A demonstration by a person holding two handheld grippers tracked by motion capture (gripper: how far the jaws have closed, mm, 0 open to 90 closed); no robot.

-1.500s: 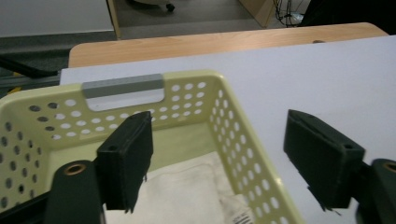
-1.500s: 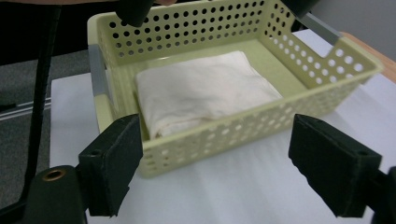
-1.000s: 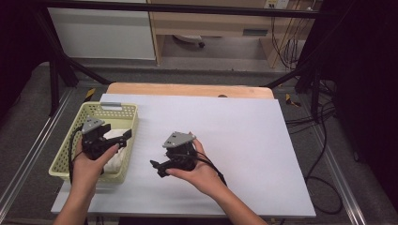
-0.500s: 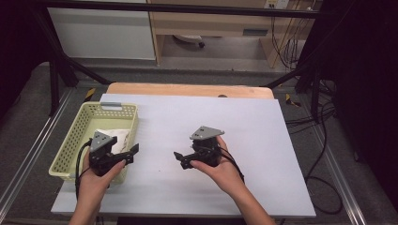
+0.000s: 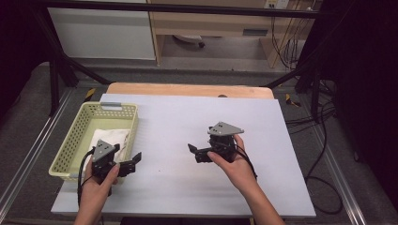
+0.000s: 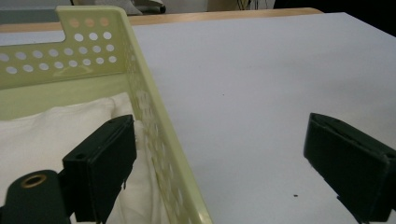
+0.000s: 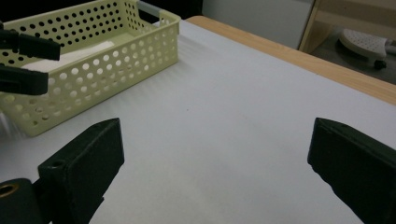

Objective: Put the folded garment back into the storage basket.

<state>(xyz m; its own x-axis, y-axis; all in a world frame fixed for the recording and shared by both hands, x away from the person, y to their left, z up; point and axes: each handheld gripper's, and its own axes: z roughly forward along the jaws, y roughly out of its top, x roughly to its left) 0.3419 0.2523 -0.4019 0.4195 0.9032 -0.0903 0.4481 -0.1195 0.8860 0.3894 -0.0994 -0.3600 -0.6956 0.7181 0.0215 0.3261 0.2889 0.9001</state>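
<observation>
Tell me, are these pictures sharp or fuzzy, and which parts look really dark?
High view: the white table is brightly lit while the surroundings fall into near-black. Left gripper view: the yellow basket rim is fairly sharp, but the black jaws up close are a bit soft. Right gripper view: the close jaws look soft, the basket is clear, and the top left corner is dark.

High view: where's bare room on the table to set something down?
Free: the white tabletop from the basket to the right edge, and the strip between the left tongs and right tongs. Crowded: the basket, with white cloth inside.
</observation>
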